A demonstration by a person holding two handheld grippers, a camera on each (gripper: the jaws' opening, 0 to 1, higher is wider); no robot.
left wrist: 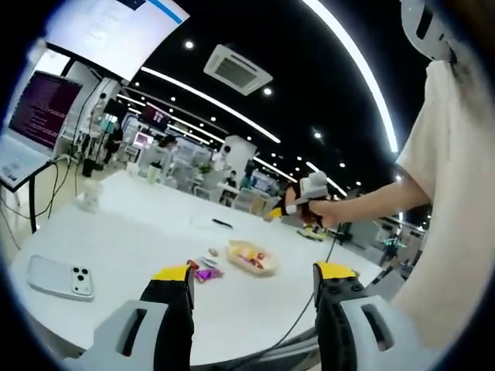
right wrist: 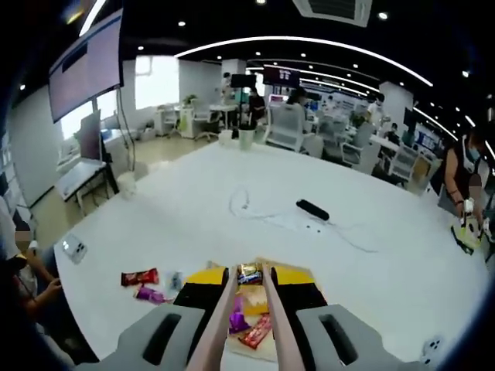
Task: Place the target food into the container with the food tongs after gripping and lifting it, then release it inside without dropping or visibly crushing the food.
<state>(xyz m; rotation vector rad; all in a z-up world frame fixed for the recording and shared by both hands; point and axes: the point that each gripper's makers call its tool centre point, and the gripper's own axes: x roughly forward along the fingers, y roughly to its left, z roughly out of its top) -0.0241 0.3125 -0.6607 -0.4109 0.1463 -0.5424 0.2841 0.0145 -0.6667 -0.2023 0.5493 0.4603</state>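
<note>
Yellow-tipped jaws of the left gripper (left wrist: 253, 277) are seen spread wide with nothing between them. Ahead of them, a shallow tray (left wrist: 252, 257) of wrapped snacks is set on the white table (left wrist: 139, 232), with a purple wrapper (left wrist: 206, 273) lying just beside the left jaw tip. A phone (left wrist: 60, 277) is placed well off to the left of the jaws. Beyond the right jaw, a person's hand (left wrist: 329, 212) is held above the table.

In the right gripper view, the right gripper (right wrist: 250, 280) is closed on a pair of tongs (right wrist: 249, 321), whose two arms run forward between the jaws. At the tong tips a gold-wrapped snack (right wrist: 248, 270) is pinched, directly over the tray (right wrist: 263, 340). A red wrapper (right wrist: 140, 277) and a purple one lie on the table left of the jaws. A black remote (right wrist: 312, 209) and a white cable (right wrist: 255, 205) are noted far ahead
</note>
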